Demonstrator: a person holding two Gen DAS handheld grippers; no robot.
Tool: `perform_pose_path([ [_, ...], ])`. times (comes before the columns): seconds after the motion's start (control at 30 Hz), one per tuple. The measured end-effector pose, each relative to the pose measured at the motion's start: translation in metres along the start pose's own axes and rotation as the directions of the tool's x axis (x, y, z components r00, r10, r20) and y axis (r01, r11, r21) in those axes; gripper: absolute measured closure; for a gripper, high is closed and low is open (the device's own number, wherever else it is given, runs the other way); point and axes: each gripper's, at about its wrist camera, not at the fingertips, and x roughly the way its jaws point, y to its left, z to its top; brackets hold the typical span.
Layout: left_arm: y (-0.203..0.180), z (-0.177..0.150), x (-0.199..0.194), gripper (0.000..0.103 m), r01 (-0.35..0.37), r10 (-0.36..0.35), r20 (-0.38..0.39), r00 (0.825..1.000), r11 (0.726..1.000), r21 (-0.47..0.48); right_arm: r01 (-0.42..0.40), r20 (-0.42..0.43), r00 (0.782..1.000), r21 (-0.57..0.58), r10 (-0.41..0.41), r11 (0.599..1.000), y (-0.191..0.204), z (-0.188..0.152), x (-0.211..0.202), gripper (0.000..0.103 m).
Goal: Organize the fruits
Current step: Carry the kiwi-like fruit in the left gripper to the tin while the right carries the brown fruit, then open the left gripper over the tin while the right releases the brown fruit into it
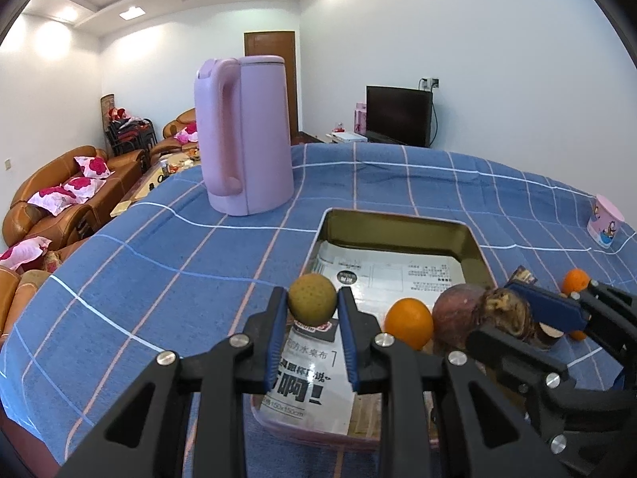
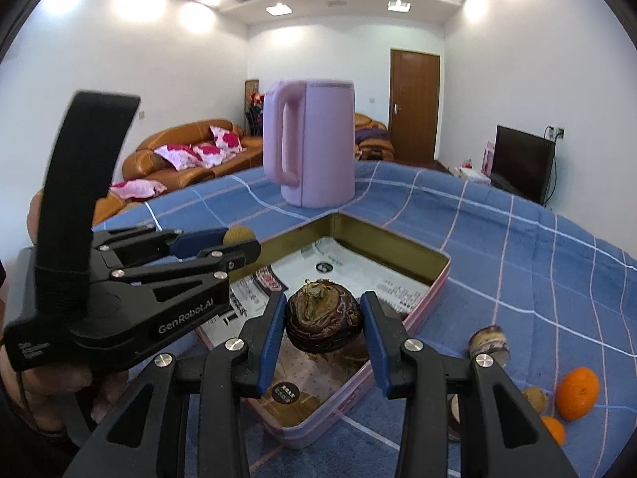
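While left gripper point(image 1: 312, 306) clamps pebbly round fruit point(image 1: 312, 298), right gripper point(image 2: 323, 324) pinches wrinkled, perhaps dried, bulb point(image 2: 323, 323).

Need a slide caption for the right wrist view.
Right gripper holding a dark purple fruit over the tin.

Each wrist camera looks forward and downward along its claw, close above the tin tray point(image 1: 473, 239), both sharing the lilac kettle point(image 2: 314, 143).
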Motion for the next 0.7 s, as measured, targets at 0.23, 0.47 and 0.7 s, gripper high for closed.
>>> perform_pose_path([
  [0.23,-0.003,0.000,0.002,0.075,-0.005,0.005,-0.018,1.000,1.000,0.009,-0.004,-0.073,0.997,-0.012,0.003,1.000,0.003,-0.001,0.013,0.062],
  [0.47,-0.006,-0.001,-0.001,0.070,-0.003,0.003,-0.026,1.000,1.000,0.004,-0.004,-0.109,0.994,0.005,0.005,1.000,0.000,-0.003,0.019,0.060],
  [0.7,-0.015,0.002,-0.019,0.040,-0.003,0.003,0.012,1.000,1.000,0.003,0.024,-0.064,0.998,-0.011,-0.024,1.000,-0.002,-0.009,-0.001,0.041],
])
